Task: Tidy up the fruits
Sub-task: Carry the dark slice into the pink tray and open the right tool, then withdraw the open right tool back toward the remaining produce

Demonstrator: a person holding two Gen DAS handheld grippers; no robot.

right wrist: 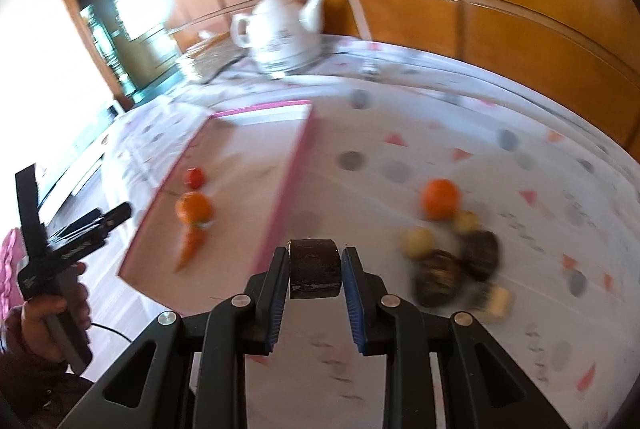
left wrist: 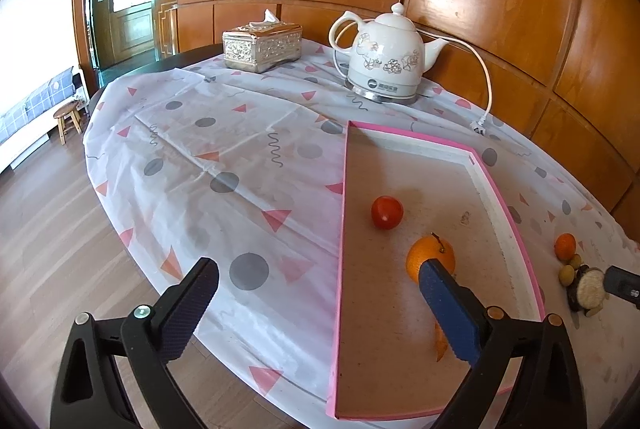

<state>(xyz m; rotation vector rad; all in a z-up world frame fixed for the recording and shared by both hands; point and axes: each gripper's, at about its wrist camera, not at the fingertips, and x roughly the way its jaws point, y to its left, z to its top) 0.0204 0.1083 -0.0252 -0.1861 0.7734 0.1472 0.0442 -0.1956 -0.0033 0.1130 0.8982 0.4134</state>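
Fingers (right wrist: 280, 293) of your right gripper (right wrist: 315, 271) are clamped on a dark, round-edged chunk (right wrist: 315, 267), carried above the bench (right wrist: 400, 157) just right of the pink tray (right wrist: 296, 165), while your left gripper (left wrist: 316, 305) hangs wide apart and empty over the tray's near end. Three pieces already lie in the tray: a red fruit (left wrist: 387, 212), an orange (left wrist: 428, 257) and a small carrot-like piece (right wrist: 191, 247). Outside it, you have a small orange (right wrist: 440, 198), two yellowish fruits (right wrist: 418, 241) and two or three dark pieces (right wrist: 438, 277) left on the cloth (right wrist: 520, 229), so I'd call it under halfway.
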